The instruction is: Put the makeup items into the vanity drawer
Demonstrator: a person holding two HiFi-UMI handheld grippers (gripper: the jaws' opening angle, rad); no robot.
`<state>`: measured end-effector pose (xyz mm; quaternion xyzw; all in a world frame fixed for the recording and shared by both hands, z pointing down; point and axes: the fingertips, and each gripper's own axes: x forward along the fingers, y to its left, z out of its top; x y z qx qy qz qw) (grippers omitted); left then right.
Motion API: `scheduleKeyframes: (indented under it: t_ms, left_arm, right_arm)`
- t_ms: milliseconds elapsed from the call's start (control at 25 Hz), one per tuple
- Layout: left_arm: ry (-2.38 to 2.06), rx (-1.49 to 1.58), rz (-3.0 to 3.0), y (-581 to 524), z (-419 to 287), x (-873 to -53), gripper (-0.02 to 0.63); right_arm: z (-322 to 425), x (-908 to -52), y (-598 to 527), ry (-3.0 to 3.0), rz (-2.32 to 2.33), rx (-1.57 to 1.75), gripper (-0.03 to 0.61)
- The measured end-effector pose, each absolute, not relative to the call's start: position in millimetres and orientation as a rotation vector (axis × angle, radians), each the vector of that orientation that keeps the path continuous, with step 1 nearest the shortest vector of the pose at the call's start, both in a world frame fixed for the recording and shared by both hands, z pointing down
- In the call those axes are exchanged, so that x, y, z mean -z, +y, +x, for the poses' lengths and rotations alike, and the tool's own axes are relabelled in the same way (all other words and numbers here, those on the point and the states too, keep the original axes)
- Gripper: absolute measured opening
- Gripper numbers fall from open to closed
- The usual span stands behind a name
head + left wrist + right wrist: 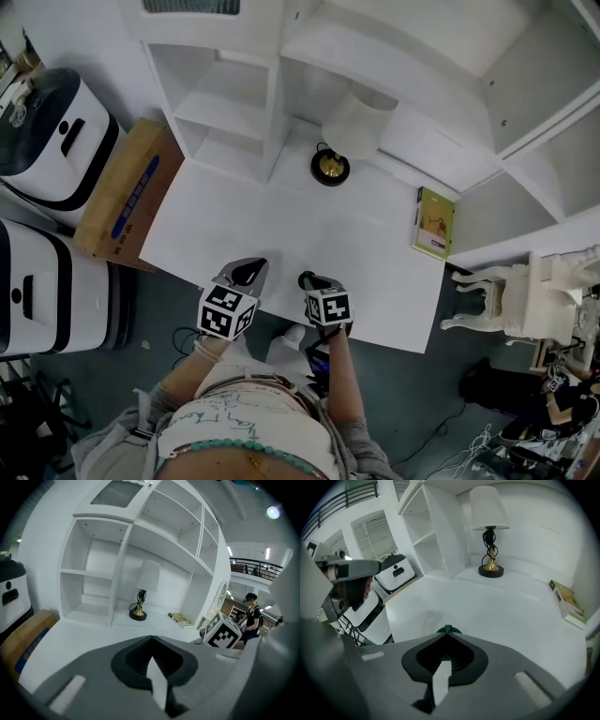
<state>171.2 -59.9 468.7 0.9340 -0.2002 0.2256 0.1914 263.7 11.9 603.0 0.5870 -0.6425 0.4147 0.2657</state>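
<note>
The white bench point(375, 272) carries a lamp point(349, 131) and a book point(434, 222) at the back. Over its near edge, the left tongs point(151, 638) are clenched together with nothing between them. The right tongs point(446, 635) pinch a small dark green item point(448, 630), which pokes just past their tips.

— What colours are there?
— White desk point(281, 225) and shelves point(225, 103). The lamp point(352, 131) has a white shade over gold and black. Yellow-green book point(434, 222), brown box point(127, 192) with a blue strip.
— And the grippers?
— Left gripper point(248, 269) and right gripper point(307, 278) are grey, with cubes patterned black-and-white. There's a dark green bit point(447, 630) at the right one's tip.
</note>
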Motion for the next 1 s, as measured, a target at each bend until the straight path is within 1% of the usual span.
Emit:
scheduleKeyframes:
  t_ms: [440,1000]
  left_arm:
    - [-0.62,-0.653,2.584,-83,114,-481,0.002]
    - [-0.582,-0.686,2.578,-104,78,-500,0.002]
  right_arm:
    - [221,-607,2,-1.752,1.574,-1.128,0.029]
    - [200,-605,-12,-1.719,1.66,-1.106,0.029]
